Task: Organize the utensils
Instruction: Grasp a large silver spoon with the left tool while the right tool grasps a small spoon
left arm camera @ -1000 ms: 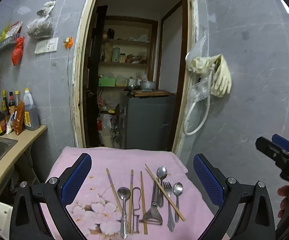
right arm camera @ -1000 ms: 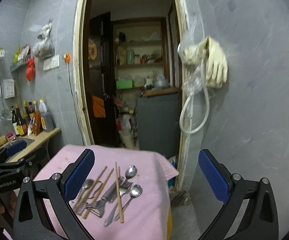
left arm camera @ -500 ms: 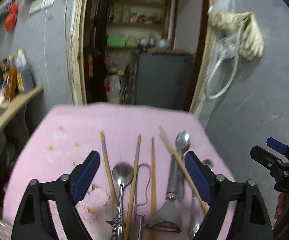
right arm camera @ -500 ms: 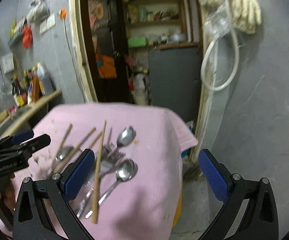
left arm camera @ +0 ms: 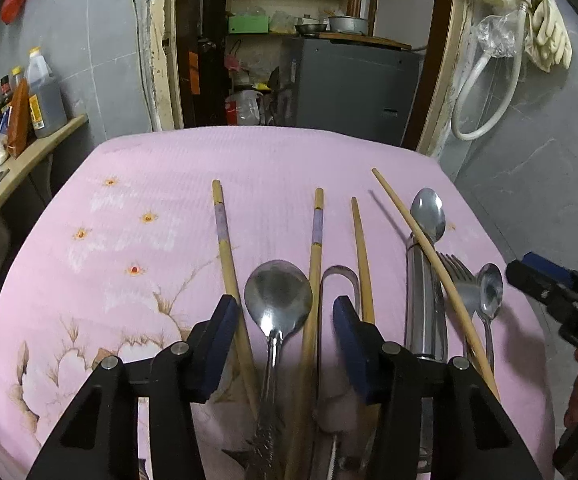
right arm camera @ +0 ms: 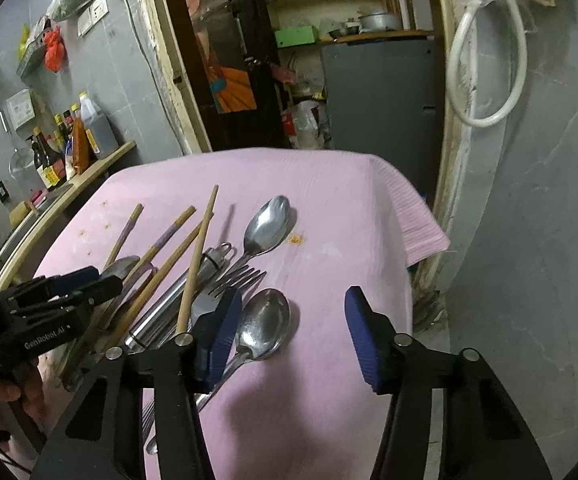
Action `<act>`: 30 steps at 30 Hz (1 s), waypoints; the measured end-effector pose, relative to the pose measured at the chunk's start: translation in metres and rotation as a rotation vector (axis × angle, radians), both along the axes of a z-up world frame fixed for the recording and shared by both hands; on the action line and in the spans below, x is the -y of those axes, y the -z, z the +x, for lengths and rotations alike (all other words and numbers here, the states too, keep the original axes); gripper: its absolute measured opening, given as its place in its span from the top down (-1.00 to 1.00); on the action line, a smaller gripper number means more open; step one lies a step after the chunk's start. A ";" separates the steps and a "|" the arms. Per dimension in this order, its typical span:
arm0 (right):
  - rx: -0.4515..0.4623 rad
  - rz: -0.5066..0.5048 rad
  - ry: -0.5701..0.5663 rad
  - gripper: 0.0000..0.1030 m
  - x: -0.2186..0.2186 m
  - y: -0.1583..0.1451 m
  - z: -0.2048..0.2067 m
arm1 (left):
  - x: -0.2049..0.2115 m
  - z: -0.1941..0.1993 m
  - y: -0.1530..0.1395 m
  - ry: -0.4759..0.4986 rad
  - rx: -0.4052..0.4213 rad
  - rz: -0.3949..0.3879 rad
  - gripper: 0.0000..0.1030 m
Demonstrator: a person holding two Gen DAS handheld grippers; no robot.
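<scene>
Utensils' [left arm camera: 425,292] lower ends behind closing left tongs [left arm camera: 285,320].

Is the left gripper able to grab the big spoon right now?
Probably yes. The left gripper hangs right over the big spoon, jaws closing with nothing on top of it, though a chopstick lies close beside and might get pinched too.

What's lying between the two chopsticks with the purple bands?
In the left wrist view, a large shiny metal spoon lies between the two purple-banded wooden chopsticks, bowl up, on the pink flowered cloth. The left tool, closing, straddles it.
</scene>
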State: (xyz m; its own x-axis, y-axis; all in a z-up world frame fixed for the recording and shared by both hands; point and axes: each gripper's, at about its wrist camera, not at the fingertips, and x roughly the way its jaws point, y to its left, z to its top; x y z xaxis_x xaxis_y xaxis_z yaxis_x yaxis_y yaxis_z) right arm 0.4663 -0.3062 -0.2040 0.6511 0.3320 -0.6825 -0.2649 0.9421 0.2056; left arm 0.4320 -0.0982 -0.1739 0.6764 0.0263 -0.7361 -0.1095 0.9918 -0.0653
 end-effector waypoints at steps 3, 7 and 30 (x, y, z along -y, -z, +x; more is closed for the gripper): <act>-0.016 0.012 -0.005 0.28 -0.002 0.002 0.004 | -0.002 0.005 0.002 -0.007 -0.019 0.014 0.25; -0.050 0.021 -0.032 0.40 -0.005 0.008 0.009 | -0.008 0.006 0.002 0.003 -0.026 -0.021 0.31; -0.043 0.055 -0.102 0.95 -0.007 -0.014 -0.012 | -0.020 -0.019 -0.017 0.031 -0.055 -0.174 0.86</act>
